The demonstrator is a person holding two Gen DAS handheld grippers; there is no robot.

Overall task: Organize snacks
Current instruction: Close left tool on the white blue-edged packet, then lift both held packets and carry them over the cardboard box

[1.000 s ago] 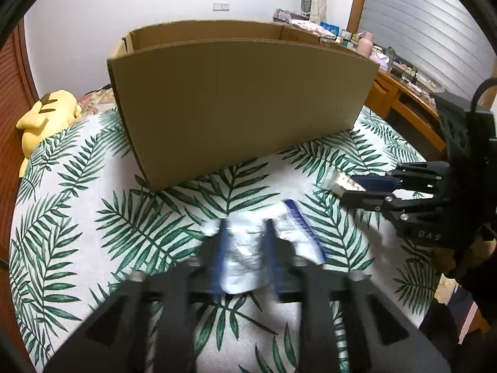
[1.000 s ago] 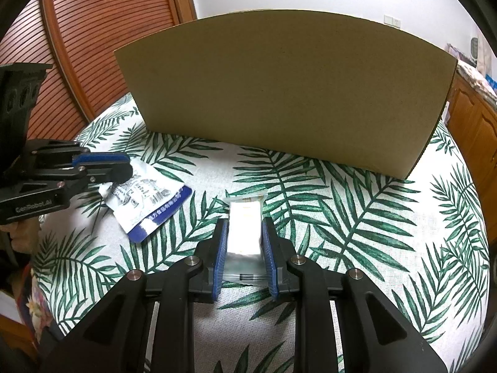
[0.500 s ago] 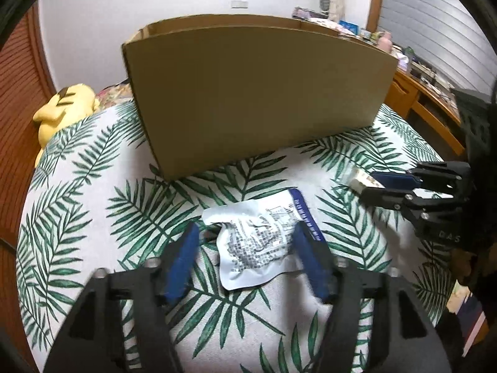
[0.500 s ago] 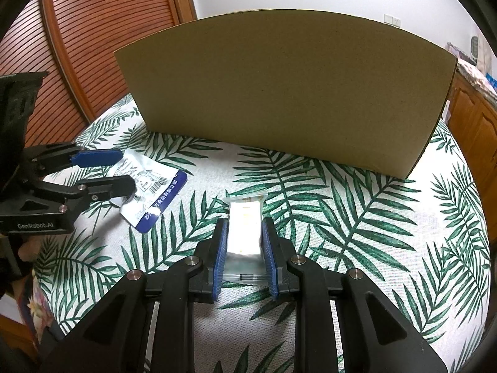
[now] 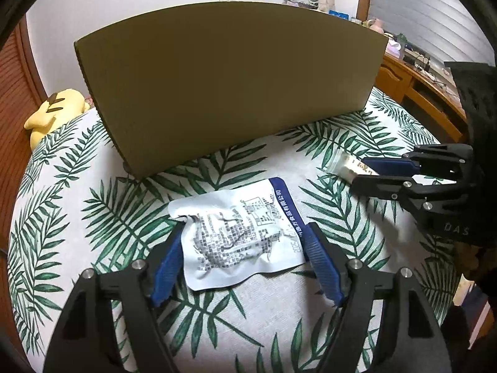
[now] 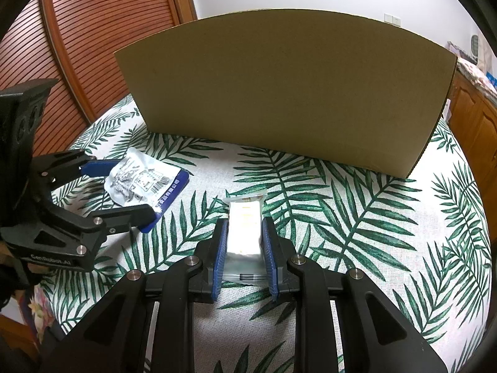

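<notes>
Two packets lie mid-tabletop: the right gripper (image 6: pixel 243 242) clenches a clear snack packet (image 6: pixel 243 217), while the left gripper (image 5: pixel 245 248), jaws opening, straddles a crumpled white pouch (image 5: pixel 239 233). Slippery film could slide free before clearing the cardboard box (image 6: pixel 285 93) wall behind.

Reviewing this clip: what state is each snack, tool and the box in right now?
Left tool: jaws opening, astride the white pouch.
White pouch: crumpled, flat on the tablecloth.
Right tool: shut on the clear packet.
Clear packet: gripped.
Cardboard box: upright; inside hidden.
</notes>
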